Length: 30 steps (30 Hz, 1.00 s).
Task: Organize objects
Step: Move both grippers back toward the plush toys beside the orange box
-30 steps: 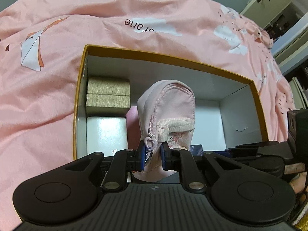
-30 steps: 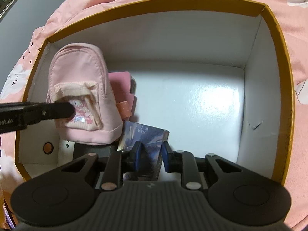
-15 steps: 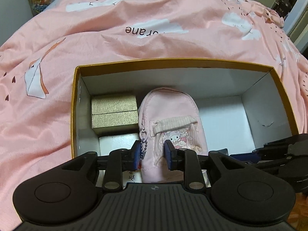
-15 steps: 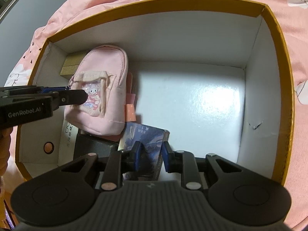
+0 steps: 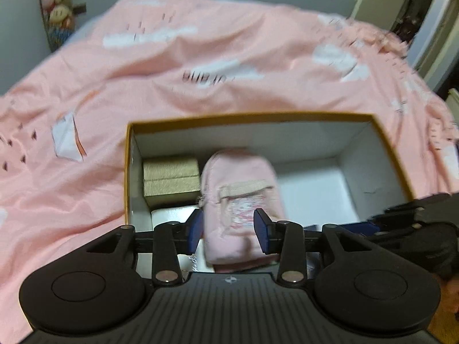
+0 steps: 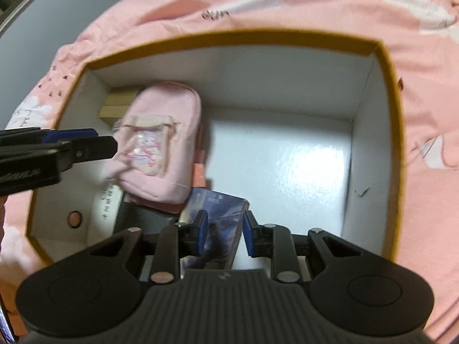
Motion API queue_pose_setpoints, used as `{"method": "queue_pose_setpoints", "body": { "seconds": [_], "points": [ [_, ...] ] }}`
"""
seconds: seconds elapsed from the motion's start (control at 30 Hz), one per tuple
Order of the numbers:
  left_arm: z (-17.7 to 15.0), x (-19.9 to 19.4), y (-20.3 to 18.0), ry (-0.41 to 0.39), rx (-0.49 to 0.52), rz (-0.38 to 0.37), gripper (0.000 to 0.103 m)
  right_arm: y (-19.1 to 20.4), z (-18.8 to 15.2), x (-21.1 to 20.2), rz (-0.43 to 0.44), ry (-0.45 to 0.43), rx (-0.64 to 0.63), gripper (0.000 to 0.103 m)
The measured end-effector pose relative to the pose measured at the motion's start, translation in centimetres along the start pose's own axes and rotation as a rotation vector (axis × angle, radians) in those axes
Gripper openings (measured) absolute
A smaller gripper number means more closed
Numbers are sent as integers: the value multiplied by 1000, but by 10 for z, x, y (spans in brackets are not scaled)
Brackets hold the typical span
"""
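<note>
A small pink backpack [image 5: 239,197] lies in the white box with a mustard rim [image 5: 249,116], leaning on items at its left half; it also shows in the right wrist view [image 6: 160,149]. My left gripper [image 5: 228,230] is open and empty, raised above and in front of the backpack. My right gripper [image 6: 223,235] is open over a dark blue picture card [image 6: 215,218] at the box's near side; I cannot tell whether it touches the card. The left gripper's fingers [image 6: 77,143] show at the left in the right wrist view.
A gold box [image 5: 170,179] and a white box [image 5: 172,215] lie in the box's left end. A black item [image 6: 140,218] lies under the backpack. The box's right half shows bare white floor [image 6: 287,166]. Pink bedding [image 5: 200,66] surrounds the box.
My left gripper let go of the backpack's zipper pull, opened wide and pulled back up. The backpack went from upright to lying in the box. My right gripper backed off a little.
</note>
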<state>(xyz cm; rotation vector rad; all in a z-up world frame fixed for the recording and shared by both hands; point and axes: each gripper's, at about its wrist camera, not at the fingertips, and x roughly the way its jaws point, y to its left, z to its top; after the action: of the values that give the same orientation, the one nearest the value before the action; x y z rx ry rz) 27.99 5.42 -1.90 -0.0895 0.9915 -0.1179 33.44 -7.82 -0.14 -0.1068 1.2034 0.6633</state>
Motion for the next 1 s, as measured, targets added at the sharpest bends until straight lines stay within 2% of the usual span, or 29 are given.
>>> {"method": "queue_pose_setpoints", "body": {
  "seconds": [0.13, 0.23, 0.4, 0.57, 0.7, 0.8, 0.9, 1.0],
  "points": [
    [-19, -44, -17, -61, 28, -57, 45, 15, -15, -34, -6, -75, -61, 34],
    [-39, -71, -30, -84, 41, -104, 44, 27, -33, -60, 2, -124, -104, 34],
    [-79, -91, -47, -73, 7, -168, 44, 39, -69, -94, 13, -151, -167, 34],
    [-123, -78, -64, -2, -26, -188, 44, 48, -109, -101, -58, -100, -256, 34],
    [-148, -64, -72, 58, -17, -161, 44, 52, -130, -89, -155, -15, -333, 33],
    [-157, -58, -74, 88, -10, -159, 44, 50, -141, -82, -215, 27, -367, 33],
    [-163, -56, -75, 97, -5, -171, 44, 45, -147, -81, -279, 34, -389, 33],
    [-164, -59, -74, 90, 4, -176, 44, 35, -150, -85, -293, 53, -370, 33]
  ]
}}
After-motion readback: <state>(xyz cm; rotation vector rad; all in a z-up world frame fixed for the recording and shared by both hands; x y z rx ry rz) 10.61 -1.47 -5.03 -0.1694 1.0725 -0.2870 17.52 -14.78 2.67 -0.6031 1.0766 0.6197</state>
